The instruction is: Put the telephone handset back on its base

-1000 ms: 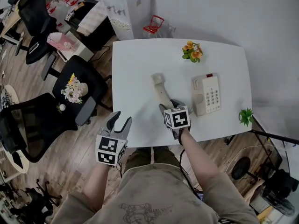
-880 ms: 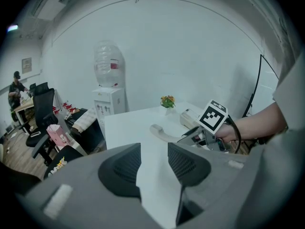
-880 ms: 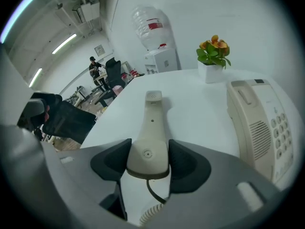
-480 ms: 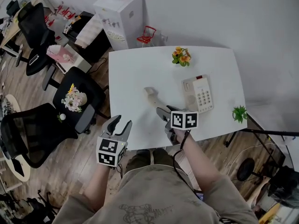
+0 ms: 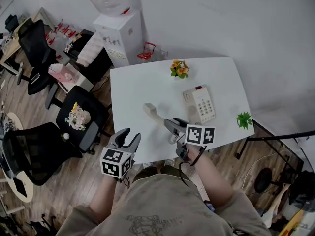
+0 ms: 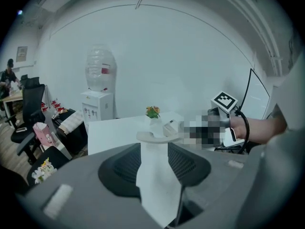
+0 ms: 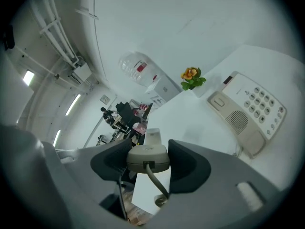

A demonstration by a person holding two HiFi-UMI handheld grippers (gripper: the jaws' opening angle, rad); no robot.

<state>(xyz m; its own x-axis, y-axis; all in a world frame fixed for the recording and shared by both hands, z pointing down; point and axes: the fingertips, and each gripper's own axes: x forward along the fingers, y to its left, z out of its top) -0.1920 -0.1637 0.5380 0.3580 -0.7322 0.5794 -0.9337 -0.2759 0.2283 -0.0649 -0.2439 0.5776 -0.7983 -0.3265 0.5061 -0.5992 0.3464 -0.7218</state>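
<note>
Handset (image 5: 154,114) is being held off the white table (image 5: 133,85), its near end clamped between the jaws of the right gripper (image 5: 172,126), which are standing wide around it. Its cord (image 7: 153,181) is dropping out of sight beneath the gripper. The base (image 5: 199,104) is sitting just to the right, apart from the handset. The left gripper (image 5: 127,137) is hovering at the table's near left edge, jaws apart and gripping nothing.

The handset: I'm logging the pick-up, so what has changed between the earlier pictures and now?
The right gripper, jaws clamped throughout on the handset at its corded end, has lifted it off the table and swung its far end leftward. The base, the flowers and the small plant kept their places; the left gripper stayed open and empty by the table's near edge.
</note>
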